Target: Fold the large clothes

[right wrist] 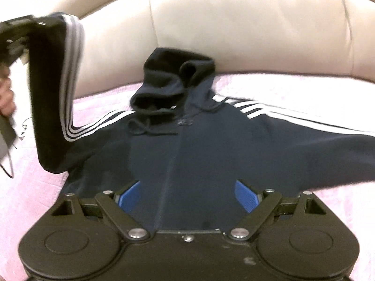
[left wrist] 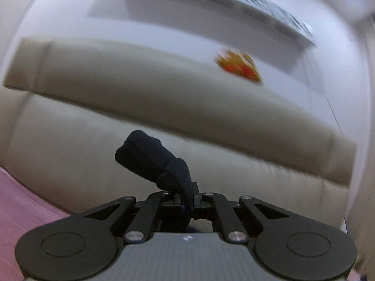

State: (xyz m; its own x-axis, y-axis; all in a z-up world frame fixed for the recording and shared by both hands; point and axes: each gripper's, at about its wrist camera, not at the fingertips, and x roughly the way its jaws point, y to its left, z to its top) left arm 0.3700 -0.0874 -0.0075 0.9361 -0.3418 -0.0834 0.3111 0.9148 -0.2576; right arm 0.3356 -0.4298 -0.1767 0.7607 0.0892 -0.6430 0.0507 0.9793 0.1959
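Observation:
A dark navy hoodie (right wrist: 187, 154) with white sleeve stripes lies front-up on a pink bed cover (right wrist: 35, 199), hood (right wrist: 173, 84) toward the headboard. My left gripper (left wrist: 187, 201) is shut on the cuff (left wrist: 152, 154) of the hoodie's left sleeve; in the right wrist view it (right wrist: 21, 30) holds that sleeve (right wrist: 51, 98) lifted high at the far left. My right gripper (right wrist: 187, 194) is open and empty, blue pads (right wrist: 246, 194) spread wide just above the hoodie's lower body. The other sleeve (right wrist: 316, 138) lies stretched out to the right.
A padded cream headboard (right wrist: 234, 35) stands behind the bed. In the left wrist view the headboard's top (left wrist: 164, 93), a white wall, an air conditioner (left wrist: 222, 7) and an orange-red decoration (left wrist: 239, 68) show, blurred.

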